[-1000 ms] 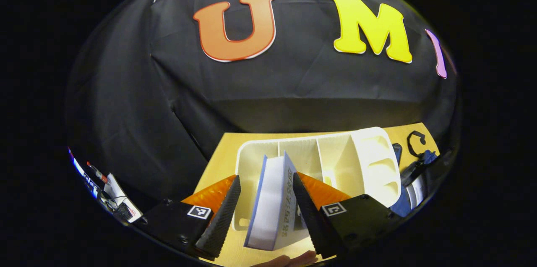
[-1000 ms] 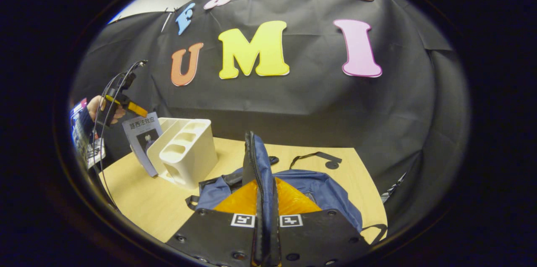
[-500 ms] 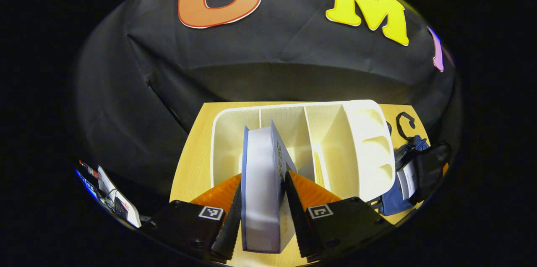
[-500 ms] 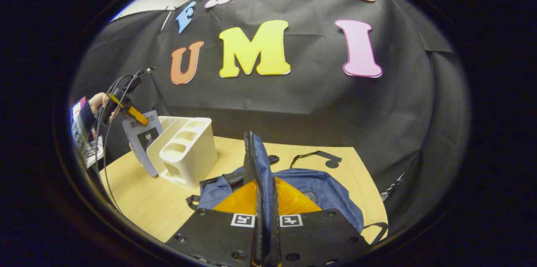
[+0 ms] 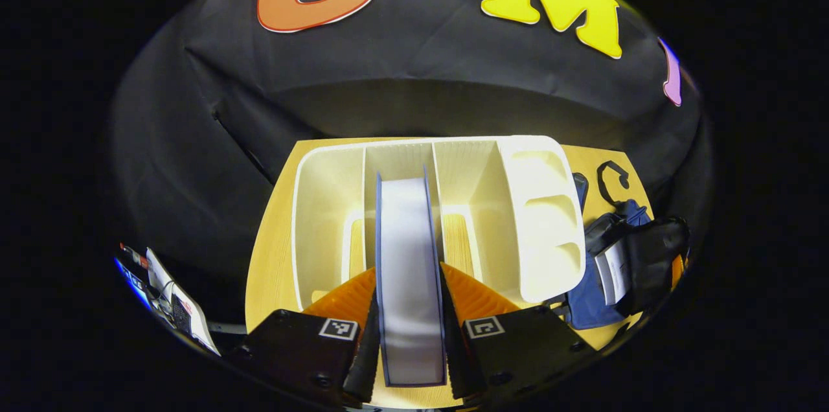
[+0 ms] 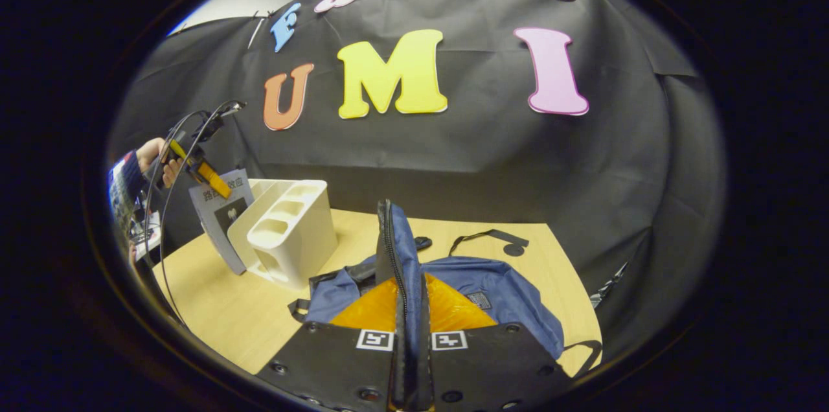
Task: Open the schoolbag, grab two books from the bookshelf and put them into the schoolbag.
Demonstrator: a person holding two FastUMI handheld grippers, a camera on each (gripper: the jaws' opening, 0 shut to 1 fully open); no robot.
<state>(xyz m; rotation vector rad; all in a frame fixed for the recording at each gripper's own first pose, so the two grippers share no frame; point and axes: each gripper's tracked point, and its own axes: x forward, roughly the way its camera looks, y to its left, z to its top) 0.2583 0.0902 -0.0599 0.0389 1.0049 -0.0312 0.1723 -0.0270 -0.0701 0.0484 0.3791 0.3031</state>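
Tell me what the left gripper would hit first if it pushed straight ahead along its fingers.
The left gripper is already clamped on the book, which would go with it. Ahead lies the white bookshelf, so the book would likely meet the shelf's floor or back wall first; depth is unclear.

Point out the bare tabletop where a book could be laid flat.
Bare table lies in front of the white bookshelf, left of the schoolbag. A second patch lies behind the schoolbag, broken by a black strap. Between bookshelf and schoolbag it is crowded.
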